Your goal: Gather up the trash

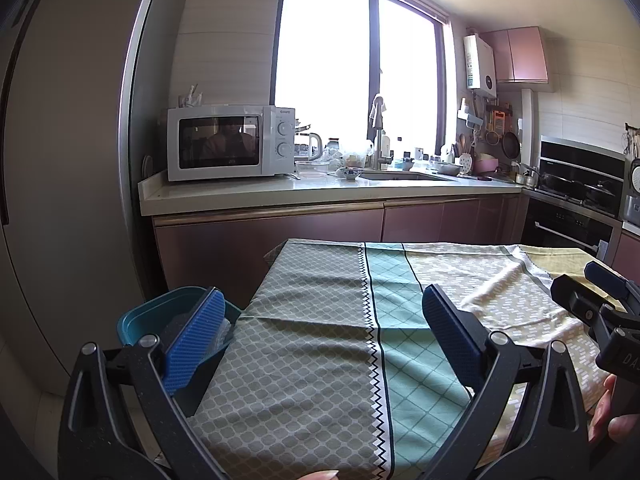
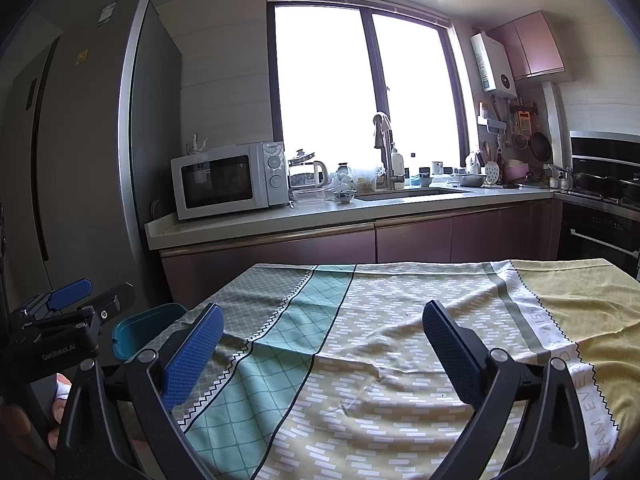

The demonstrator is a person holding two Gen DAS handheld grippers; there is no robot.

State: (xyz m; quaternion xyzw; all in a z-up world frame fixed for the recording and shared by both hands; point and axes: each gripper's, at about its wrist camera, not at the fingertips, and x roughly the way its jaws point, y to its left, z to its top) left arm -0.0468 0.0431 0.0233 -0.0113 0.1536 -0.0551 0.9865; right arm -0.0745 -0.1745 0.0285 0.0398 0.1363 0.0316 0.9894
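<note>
A teal trash bin (image 1: pixel 140 320) stands on the floor at the left edge of the table, with crumpled clear plastic inside; it also shows in the right wrist view (image 2: pixel 136 330). My left gripper (image 1: pixel 324 308) is open and empty, held over the left part of the patterned tablecloth (image 1: pixel 320 340). My right gripper (image 2: pixel 322 324) is open and empty over the middle of the cloth (image 2: pixel 400 340). The right gripper shows at the right edge of the left wrist view (image 1: pixel 600 292), and the left gripper at the left edge of the right wrist view (image 2: pixel 68 300). No loose trash shows on the cloth.
A tall fridge (image 1: pixel 60 160) stands at the left. Behind the table runs a counter (image 1: pixel 320 192) with a white microwave (image 1: pixel 230 142), a kettle, bowls, a sink and tap under a bright window. An oven and hob (image 1: pixel 576 184) sit at the right.
</note>
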